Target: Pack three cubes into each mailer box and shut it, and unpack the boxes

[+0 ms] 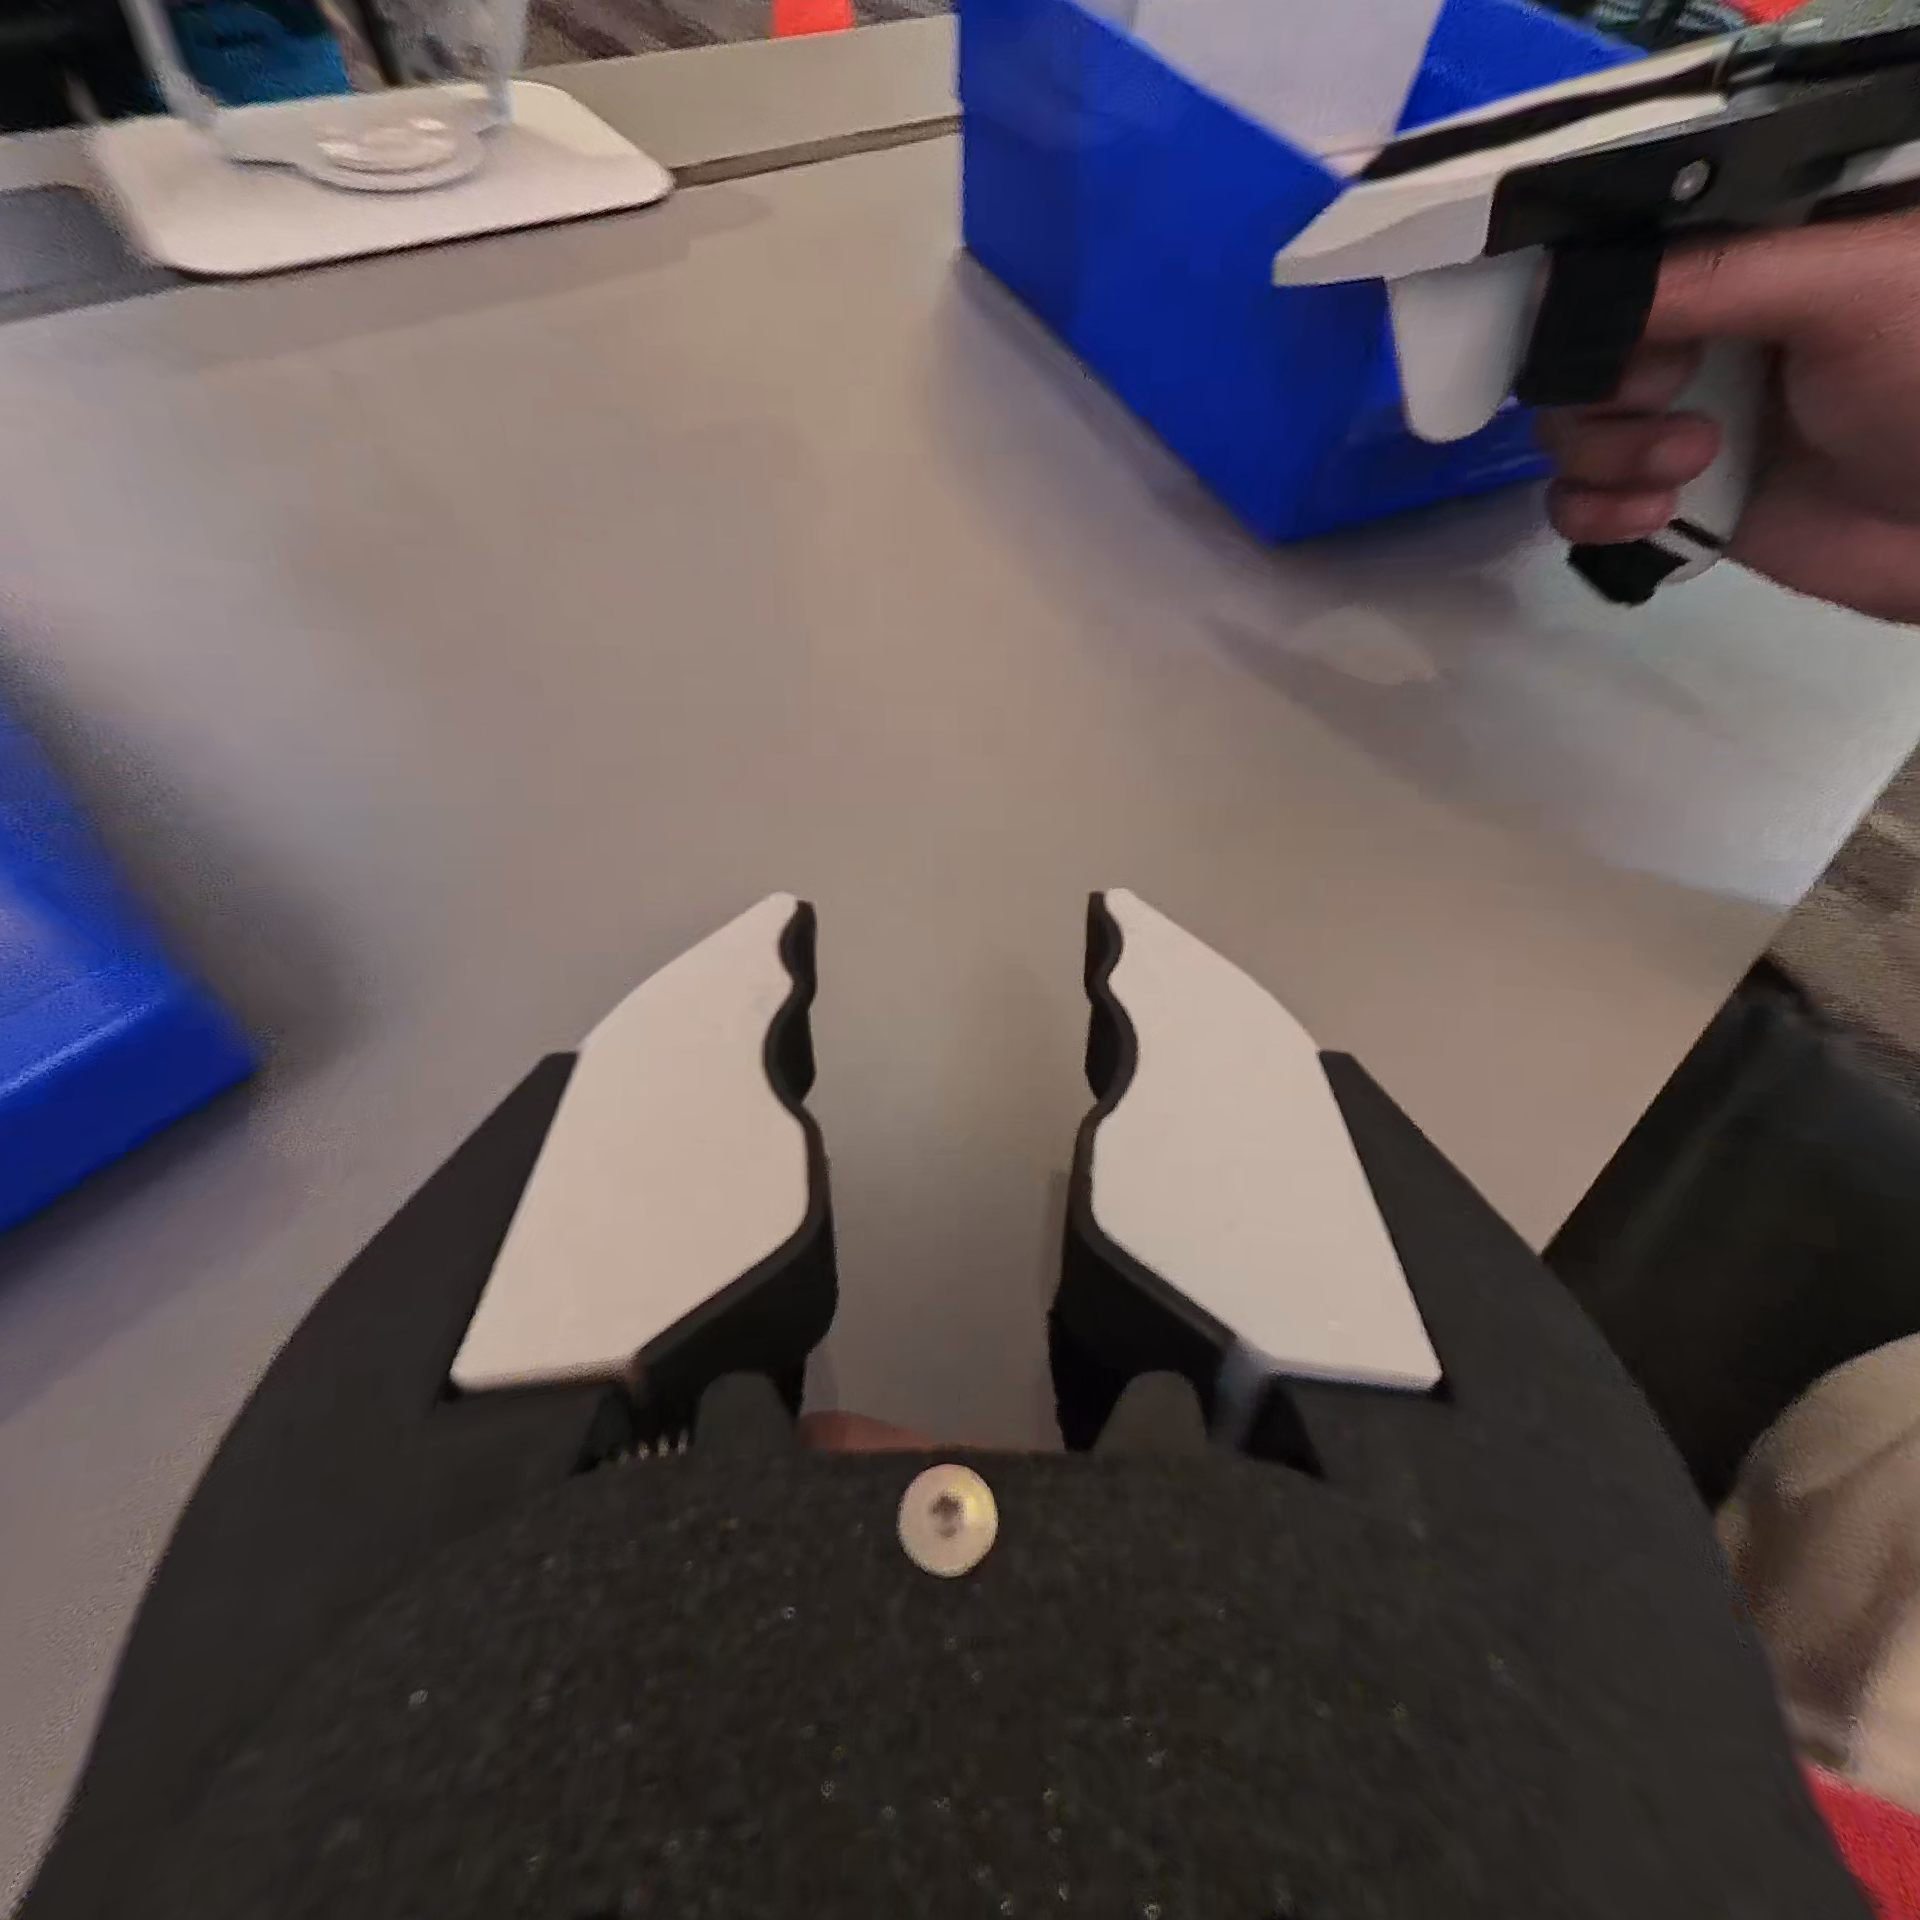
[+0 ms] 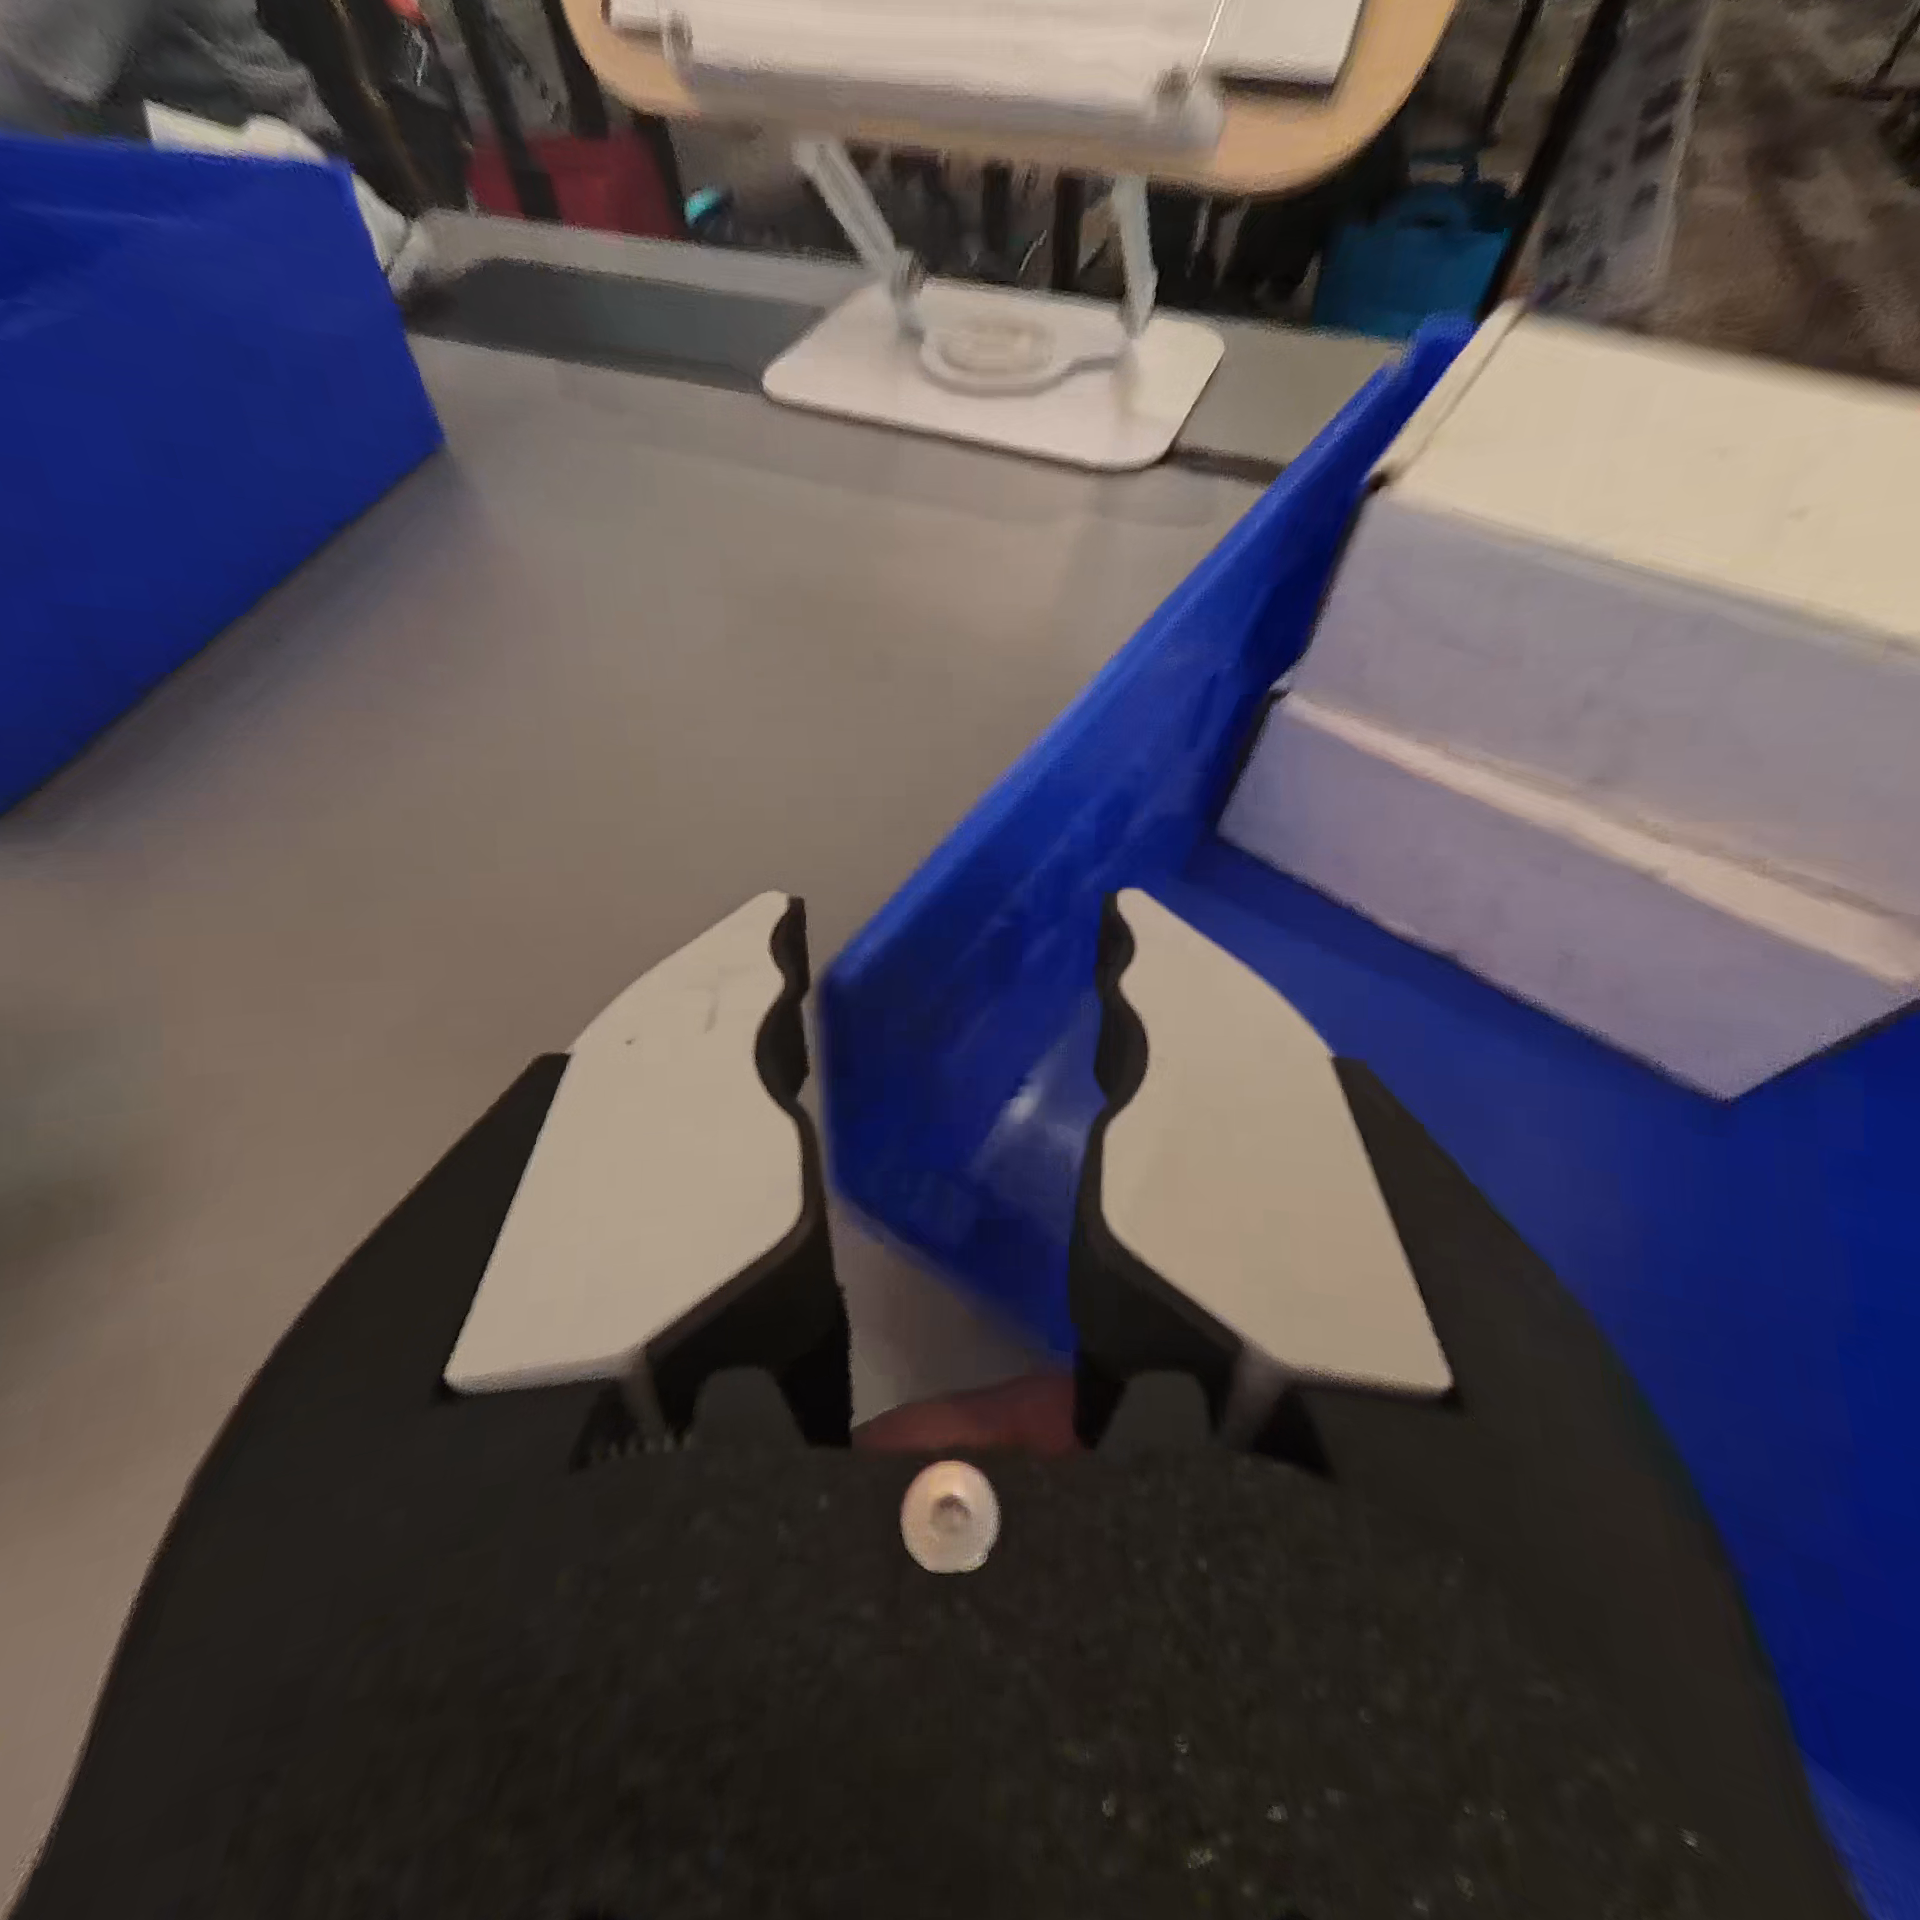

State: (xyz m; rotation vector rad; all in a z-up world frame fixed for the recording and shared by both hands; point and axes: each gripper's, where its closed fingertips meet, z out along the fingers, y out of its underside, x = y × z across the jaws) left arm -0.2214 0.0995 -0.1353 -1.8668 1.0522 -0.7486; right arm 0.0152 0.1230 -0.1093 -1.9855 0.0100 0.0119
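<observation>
Mailer boxes (image 2: 1621, 665) x2 in 1 of 2 blue bins (image 2: 1091, 831); both grippers' fingers (image 1: 665, 1122) released, empty.

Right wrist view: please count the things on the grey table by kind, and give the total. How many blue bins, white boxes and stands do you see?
Blue plastic bins: 2, one at left, one at right
White cardboard mailer boxes: 2, stacked in the right bin
White flat-based stand: 1
Total: 5
</observation>
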